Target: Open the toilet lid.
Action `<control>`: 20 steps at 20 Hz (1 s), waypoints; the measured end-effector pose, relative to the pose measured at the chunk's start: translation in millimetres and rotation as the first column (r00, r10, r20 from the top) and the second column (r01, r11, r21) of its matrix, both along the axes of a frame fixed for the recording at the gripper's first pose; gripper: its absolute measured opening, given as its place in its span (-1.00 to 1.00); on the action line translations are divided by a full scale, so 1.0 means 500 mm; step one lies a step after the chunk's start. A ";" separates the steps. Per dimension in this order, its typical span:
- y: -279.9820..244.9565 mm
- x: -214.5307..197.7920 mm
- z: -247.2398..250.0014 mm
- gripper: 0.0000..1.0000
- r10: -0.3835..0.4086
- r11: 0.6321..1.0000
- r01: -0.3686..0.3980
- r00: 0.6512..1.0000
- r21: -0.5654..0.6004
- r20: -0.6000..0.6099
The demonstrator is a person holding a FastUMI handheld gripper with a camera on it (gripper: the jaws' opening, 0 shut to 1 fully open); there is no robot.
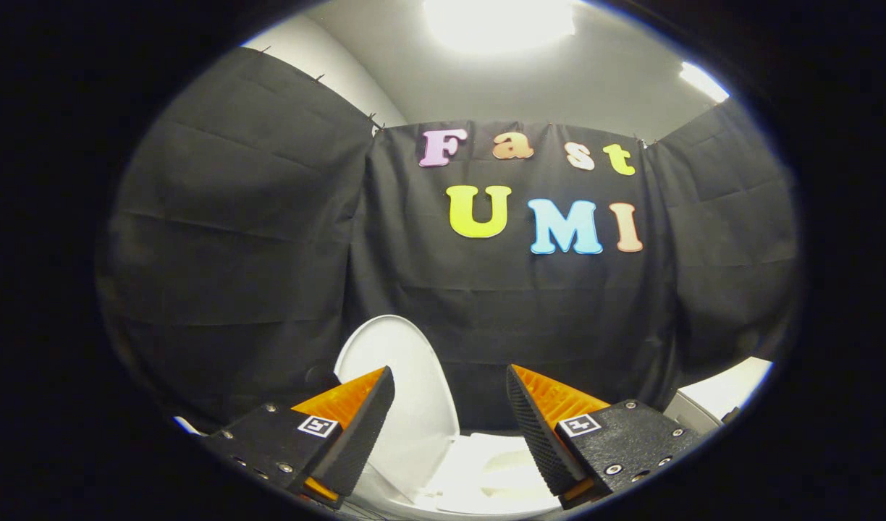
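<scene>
Tool: two-finger tool (450, 427) nearest the camera, its fingers (363, 427) spread well apart with a wide gap between them, gripping nothing.
Between the fingers: part of a white oval plastic toilet lid (407, 383) and, lower, the white toilet seat and bowl (486, 470).
Lid: raised and standing up, tilted slightly, its rounded top rising above the tip of the left finger; its lower part runs down behind that finger towards the seat. The lid does not touch either finger as far as can be seen.
Seat and bowl: just ahead of and below the fingertips, brightly lit, detail washed out.
Beyond the tool: black cloth booth wall (269, 253) hanging in folds behind the lid.
Right of the right finger: a white flat-topped object (725, 391) near the wall, too cut off to identify.
Overhead: pale ceiling with a bright light (497, 22).
</scene>
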State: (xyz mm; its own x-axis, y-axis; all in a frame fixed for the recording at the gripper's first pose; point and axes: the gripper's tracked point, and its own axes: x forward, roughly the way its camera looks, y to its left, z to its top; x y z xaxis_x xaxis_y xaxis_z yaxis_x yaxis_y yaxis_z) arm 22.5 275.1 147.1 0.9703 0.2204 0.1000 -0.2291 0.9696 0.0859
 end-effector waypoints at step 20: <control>-0.434 -0.004 -0.177 0.89 -0.203 0.978 0.201 0.978 -0.063 -0.034</control>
